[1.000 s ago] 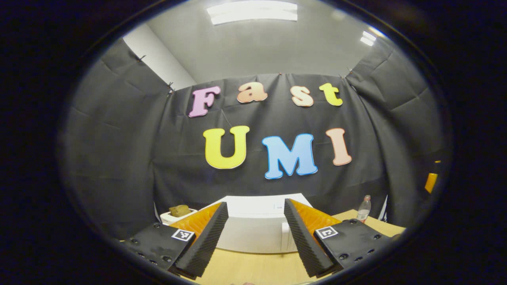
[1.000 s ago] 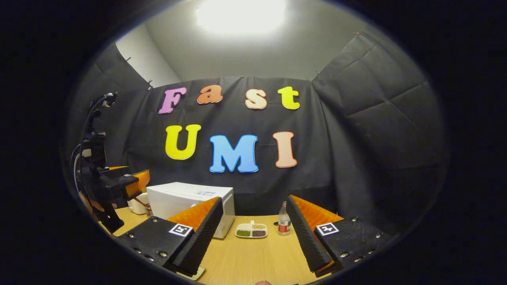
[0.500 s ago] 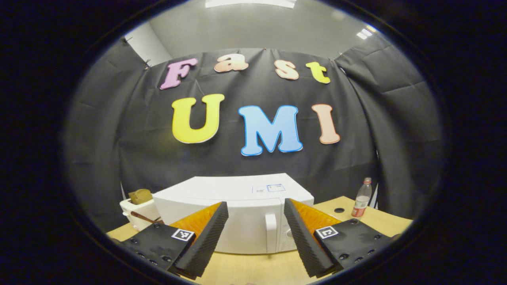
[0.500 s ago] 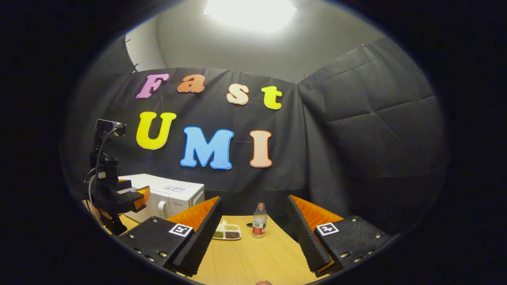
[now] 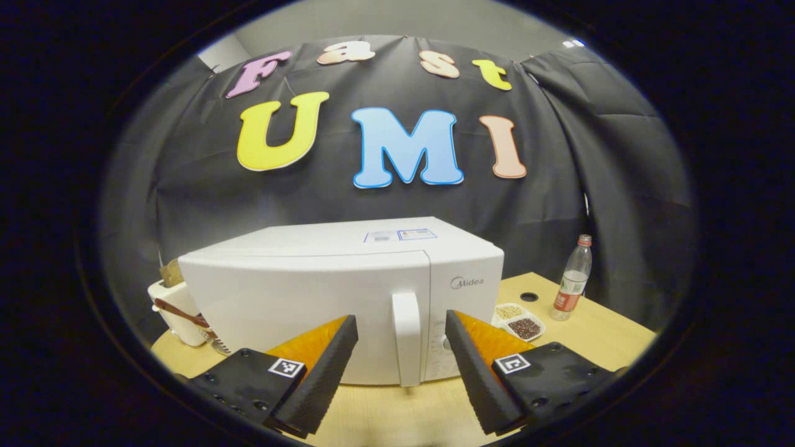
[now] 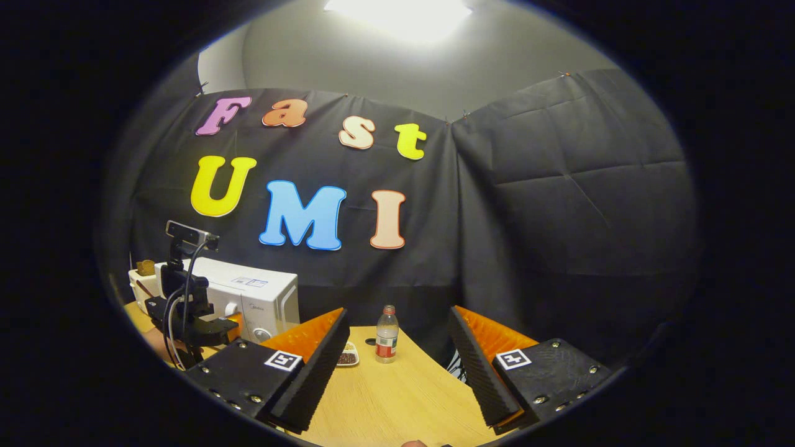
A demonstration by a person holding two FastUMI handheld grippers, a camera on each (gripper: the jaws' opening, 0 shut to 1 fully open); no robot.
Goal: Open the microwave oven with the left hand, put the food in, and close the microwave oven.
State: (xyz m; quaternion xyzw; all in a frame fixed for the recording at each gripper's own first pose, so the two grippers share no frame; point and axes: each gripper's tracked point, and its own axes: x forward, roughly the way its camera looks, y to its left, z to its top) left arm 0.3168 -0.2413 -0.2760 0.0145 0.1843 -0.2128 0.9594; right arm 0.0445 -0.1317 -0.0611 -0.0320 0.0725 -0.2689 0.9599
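A white microwave [image 5: 310, 292] stands on the wooden table [image 5: 596, 329] with its door closed. Its vertical handle [image 5: 407, 347] lines up with the gap of my left gripper [image 5: 400, 318], which is open and holds nothing. The handle looks a little beyond the fingertips. A white divided dish of grains [image 5: 518, 321] lies right of the microwave. In the right gripper view the right gripper [image 6: 399, 313] hangs open and empty over the table [image 6: 397, 397]. There the microwave [image 6: 261, 298] is at the left, the left gripper [image 6: 227, 326] is in front of it, and the dish [image 6: 346, 358] peeks past my finger.
A plastic bottle with a red label [image 5: 571, 279] stands right of the dish, and in the right gripper view the bottle [image 6: 386, 335] is straight ahead. A white toaster-like box with bread [image 5: 177, 304] sits left of the microwave. Black cloth walls close the booth behind.
My left gripper has dropped and come closer to the microwave, so its handle now shows between the fingers. The right gripper has turned to the right; the microwave slid to the left edge of its view.
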